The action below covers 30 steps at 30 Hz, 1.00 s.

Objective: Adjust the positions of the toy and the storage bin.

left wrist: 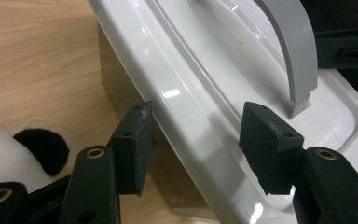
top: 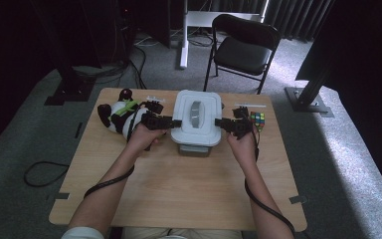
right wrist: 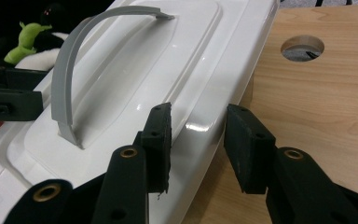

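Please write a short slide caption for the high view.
Two hand-held grippers, left and right, clasp opposite edges of a white lid over its container on a wooden table.

1. We see two black grippers, the left gripper [top: 175, 122] and the right gripper [top: 218, 122], each of blocky, angular build.
2. Each jaw ends in a thick, matte black rectangular pad [left wrist: 133, 147] with a small round hole in its side.
3. Brass-coloured rings [right wrist: 128, 152] sit at the jaw pivots.
4. A black cable [top: 266, 209] trails from each gripper along the forearm.
5. A white sleeve [top: 83, 233] shows on the left arm.
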Each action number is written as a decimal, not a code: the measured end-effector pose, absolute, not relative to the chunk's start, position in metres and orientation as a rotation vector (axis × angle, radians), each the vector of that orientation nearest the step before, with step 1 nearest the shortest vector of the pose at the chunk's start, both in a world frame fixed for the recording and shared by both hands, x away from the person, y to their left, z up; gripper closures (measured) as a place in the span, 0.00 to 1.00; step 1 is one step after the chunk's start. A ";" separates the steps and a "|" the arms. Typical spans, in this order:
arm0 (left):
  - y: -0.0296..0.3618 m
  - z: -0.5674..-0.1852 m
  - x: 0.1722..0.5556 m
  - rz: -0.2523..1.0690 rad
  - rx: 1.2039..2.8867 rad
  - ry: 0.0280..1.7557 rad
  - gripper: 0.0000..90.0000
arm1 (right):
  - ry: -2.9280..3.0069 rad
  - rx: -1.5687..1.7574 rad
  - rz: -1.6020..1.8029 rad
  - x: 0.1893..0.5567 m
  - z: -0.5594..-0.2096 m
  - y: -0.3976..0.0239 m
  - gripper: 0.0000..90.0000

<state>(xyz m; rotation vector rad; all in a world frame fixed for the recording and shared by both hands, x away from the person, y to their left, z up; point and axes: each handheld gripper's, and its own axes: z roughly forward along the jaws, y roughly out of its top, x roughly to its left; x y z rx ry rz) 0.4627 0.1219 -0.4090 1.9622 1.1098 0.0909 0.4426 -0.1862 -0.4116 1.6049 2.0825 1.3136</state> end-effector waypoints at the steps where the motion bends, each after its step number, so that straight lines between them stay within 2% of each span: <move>1: 0.122 -0.408 0.461 0.088 1.969 1.110 0.51 | 2.090 1.604 1.307 0.442 -0.411 -0.187 0.69; 5: 0.119 -0.403 0.452 0.098 2.011 1.101 0.55 | 2.107 1.599 1.289 0.438 -0.409 -0.188 0.69; 13: 0.117 -0.403 0.433 0.123 2.028 1.066 0.55 | 2.131 1.586 1.282 0.425 -0.408 -0.191 0.68; 17: 0.114 -0.398 0.413 0.211 2.078 1.019 0.61 | 2.154 1.557 1.277 0.410 -0.407 -0.193 0.70; 30: 0.123 -0.401 0.403 0.147 2.048 0.975 0.61 | 2.183 1.550 1.299 0.386 -0.407 -0.194 0.68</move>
